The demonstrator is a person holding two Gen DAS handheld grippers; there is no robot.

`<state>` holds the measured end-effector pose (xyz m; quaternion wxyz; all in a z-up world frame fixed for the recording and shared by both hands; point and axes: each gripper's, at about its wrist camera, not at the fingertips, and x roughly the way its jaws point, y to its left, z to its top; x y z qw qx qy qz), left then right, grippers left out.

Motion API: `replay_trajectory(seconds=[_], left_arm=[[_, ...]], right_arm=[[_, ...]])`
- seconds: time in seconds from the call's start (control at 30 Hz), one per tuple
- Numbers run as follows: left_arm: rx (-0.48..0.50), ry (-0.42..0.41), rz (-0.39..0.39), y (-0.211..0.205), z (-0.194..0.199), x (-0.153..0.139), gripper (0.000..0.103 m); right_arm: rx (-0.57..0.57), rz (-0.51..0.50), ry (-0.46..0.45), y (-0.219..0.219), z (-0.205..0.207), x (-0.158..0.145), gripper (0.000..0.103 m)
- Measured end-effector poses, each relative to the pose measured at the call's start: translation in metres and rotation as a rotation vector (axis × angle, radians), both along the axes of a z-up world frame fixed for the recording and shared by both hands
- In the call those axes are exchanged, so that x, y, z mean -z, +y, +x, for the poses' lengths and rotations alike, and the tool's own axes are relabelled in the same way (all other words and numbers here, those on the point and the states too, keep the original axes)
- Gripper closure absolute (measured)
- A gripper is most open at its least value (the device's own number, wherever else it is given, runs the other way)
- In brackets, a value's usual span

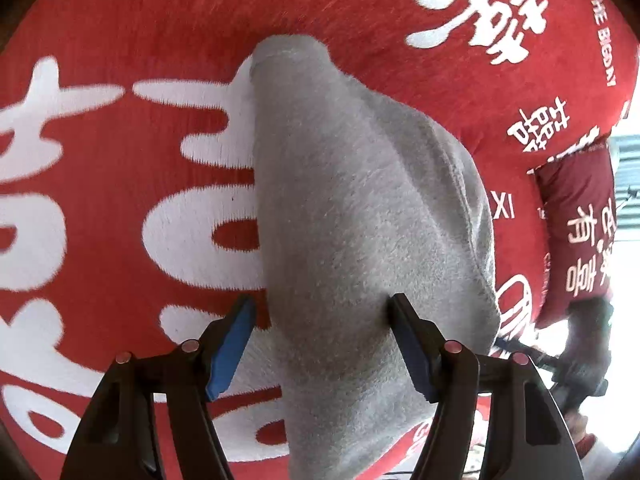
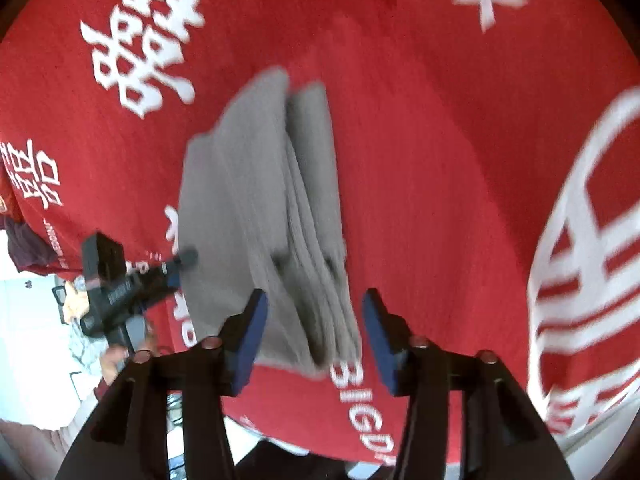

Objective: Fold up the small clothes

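Both grippers (image 1: 322,308) (image 2: 314,306) agape

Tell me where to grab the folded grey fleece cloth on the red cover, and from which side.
Take the folded grey fleece cloth at its near short end, where the stacked layers show. Come from above and the near side with the right tool, whose open jaws already straddle that end, so that all the layers are pinched together. The cloth lies flat on the red printed cover.

a red cloth with white printed characters (image 1: 132,28) covers the surface; a folded grey fleece garment (image 1: 360,208) lies directly on it.
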<state>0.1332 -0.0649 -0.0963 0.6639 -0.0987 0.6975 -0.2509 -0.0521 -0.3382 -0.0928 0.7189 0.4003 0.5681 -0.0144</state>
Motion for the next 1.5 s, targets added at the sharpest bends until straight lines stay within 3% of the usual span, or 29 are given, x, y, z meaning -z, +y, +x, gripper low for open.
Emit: replay_trajectory(seconds=[0.17,0.27,0.33,0.37,0.43,0.53,0.8,0.9,0.93,0.97,1.0,1.13,1.3,1.5], left_arm=[[0.024,-0.011,0.036,-0.008,0.006,0.0,0.033],[0.053,-0.042,0.086,-0.016,0.005,-0.002,0.033],[0.066,-0.066,0.128,-0.021,0.004,-0.003,0.025],[0.075,-0.082,0.153,-0.025,0.003,-0.004,0.024],[0.088,-0.095,0.162,-0.028,0.003,-0.005,0.024],[0.087,-0.091,0.16,-0.031,0.003,-0.004,0.024],[0.084,-0.095,0.155,-0.024,0.001,-0.002,0.024],[0.086,-0.089,0.147,-0.023,0.002,-0.001,0.024],[0.089,-0.086,0.14,-0.023,0.002,0.0,0.024],[0.09,-0.081,0.127,-0.021,0.003,0.0,0.024],[0.093,-0.073,0.109,-0.019,0.003,0.001,0.024],[0.1,-0.007,0.005,-0.006,0.006,0.011,0.024],[0.122,0.057,-0.104,-0.005,0.005,0.021,0.024],[0.126,0.065,-0.109,-0.011,0.003,0.028,0.019]], right_arm=[[-0.05,-0.051,-0.037,-0.01,0.05,-0.002,0.043],[-0.071,-0.029,-0.029,-0.002,0.08,0.012,0.043],[-0.069,0.013,-0.001,0.0,0.097,0.024,0.044],[-0.066,0.024,0.017,0.002,0.104,0.031,0.053],[-0.096,-0.008,0.04,0.009,0.112,0.034,0.091],[-0.173,-0.119,0.063,0.017,0.115,0.036,0.091],[-0.155,-0.08,0.038,0.009,0.107,0.025,0.09],[-0.144,-0.055,0.014,0.003,0.104,0.021,0.083],[-0.141,-0.046,0.006,0.0,0.103,0.019,0.063],[-0.139,-0.034,-0.001,-0.003,0.103,0.019,0.035],[-0.138,-0.017,-0.008,-0.006,0.102,0.019,0.028],[-0.153,0.093,-0.01,-0.017,0.106,0.034,0.027],[-0.197,0.131,0.028,-0.025,0.115,0.058,0.027],[-0.274,0.204,-0.041,-0.023,0.132,0.066,0.027]])
